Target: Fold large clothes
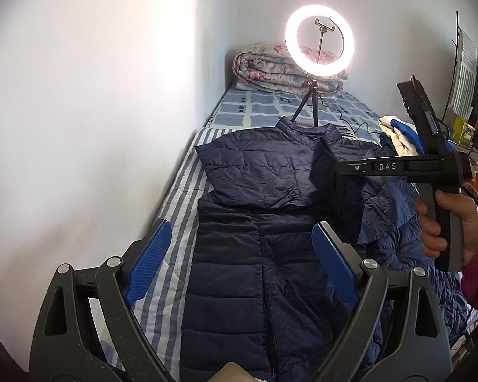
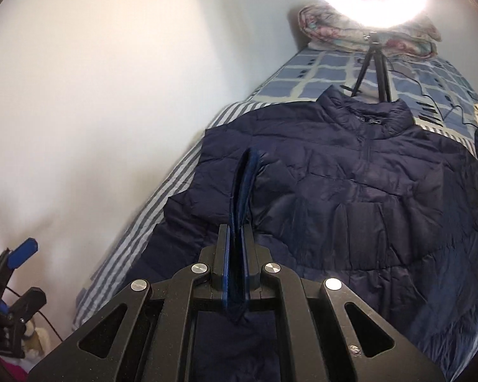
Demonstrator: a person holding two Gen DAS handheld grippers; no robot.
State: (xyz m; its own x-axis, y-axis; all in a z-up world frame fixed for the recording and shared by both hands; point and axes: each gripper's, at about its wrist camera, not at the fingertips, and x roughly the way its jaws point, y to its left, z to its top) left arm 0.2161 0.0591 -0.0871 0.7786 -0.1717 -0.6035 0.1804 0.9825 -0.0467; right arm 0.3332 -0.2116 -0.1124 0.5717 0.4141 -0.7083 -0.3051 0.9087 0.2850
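Note:
A long navy quilted jacket (image 1: 258, 270) lies flat on the striped bed, collar toward the far end; it also shows in the right wrist view (image 2: 350, 191). Its left sleeve is folded across the chest. My left gripper (image 1: 239, 254) is open and empty, hovering above the jacket's lower body. My right gripper (image 2: 235, 248) is shut on the jacket's right sleeve cuff (image 2: 243, 178) and holds it lifted over the chest. In the left wrist view the right gripper (image 1: 337, 167) reaches in from the right with the sleeve (image 1: 385, 203) hanging from it.
A lit ring light (image 1: 319, 40) on a tripod stands on the bed just beyond the collar, its cable trailing right. A rolled floral quilt (image 1: 271, 70) lies at the bed's head. A white wall runs along the left. Other clothes (image 1: 398, 133) are piled at the right.

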